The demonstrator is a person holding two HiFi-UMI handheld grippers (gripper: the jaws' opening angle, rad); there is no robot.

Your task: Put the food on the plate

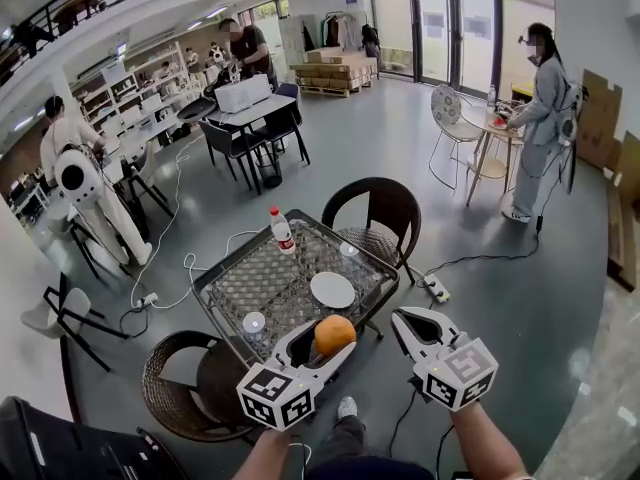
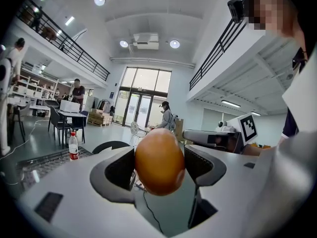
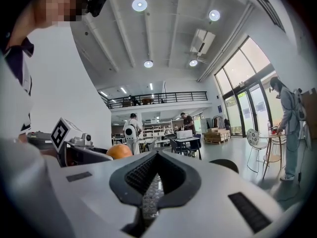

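The left claw (image 1: 322,350) stands wide, and its two pads press on the sides of an orange (image 1: 335,333), which fills the gap between them. The orange is off the desk, held up in the air. From the head view it shows over the near edge of the glass-topped desk (image 1: 232,280), just on the near side of the white plate (image 1: 332,289). The plate lies flat on the desk, toward the right half.

The right claw (image 3: 154,176) is closed, its ribbed pads meeting with nothing between them. It hangs to the right of the left claw, near it but apart, beyond the desk's near right corner.

A plastic bottle (image 1: 282,230) with a red label stands upright near the far edge of the desk. A dark wicker chair (image 1: 384,208) stands at the far side and another (image 1: 180,378) at the near left.
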